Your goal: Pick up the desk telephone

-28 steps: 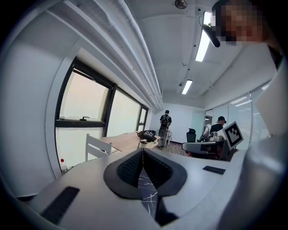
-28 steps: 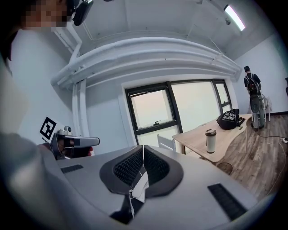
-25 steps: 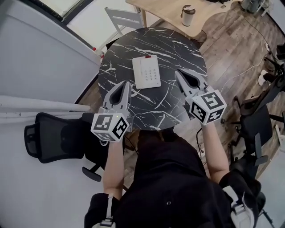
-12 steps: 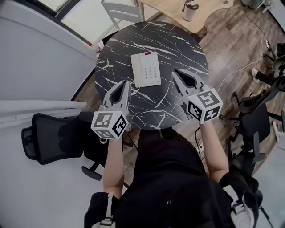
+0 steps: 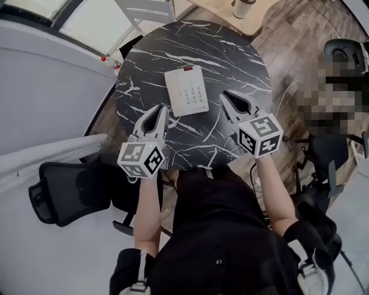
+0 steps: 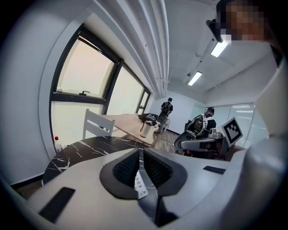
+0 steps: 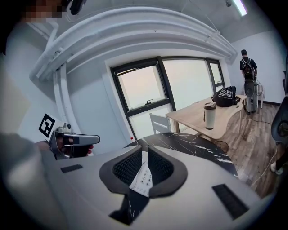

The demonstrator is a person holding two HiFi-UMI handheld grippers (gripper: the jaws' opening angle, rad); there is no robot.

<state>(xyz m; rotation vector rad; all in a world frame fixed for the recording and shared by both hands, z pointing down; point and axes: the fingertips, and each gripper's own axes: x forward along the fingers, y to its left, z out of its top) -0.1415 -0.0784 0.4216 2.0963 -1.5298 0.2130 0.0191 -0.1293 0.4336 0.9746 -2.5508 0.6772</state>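
The white desk telephone (image 5: 186, 90) lies flat on the round black marble table (image 5: 230, 57), with its keypad up and a red mark at its far end. My left gripper (image 5: 161, 109) is shut and empty, its tip just off the phone's near left corner. My right gripper (image 5: 225, 94) is also shut and empty, a little right of the phone's near right side. In the left gripper view a strip of the phone (image 6: 140, 182) shows below the shut left gripper (image 6: 139, 151). The right gripper view likewise shows the phone (image 7: 143, 178) under the shut right gripper (image 7: 145, 148).
A black office chair (image 5: 63, 187) stands left of the person's body and a white chair (image 5: 147, 8) behind the table. Beyond it is a wooden desk (image 7: 198, 117) with a lidded cup (image 7: 208, 116). A red-capped bottle (image 5: 105, 59) sits by the wall. People stand far off (image 6: 166, 110).
Both grippers have sunk toward the tabletop and edged forward, so their tips stand nearer the phone's near corners. Both stayed shut. The phone has not moved on the table.
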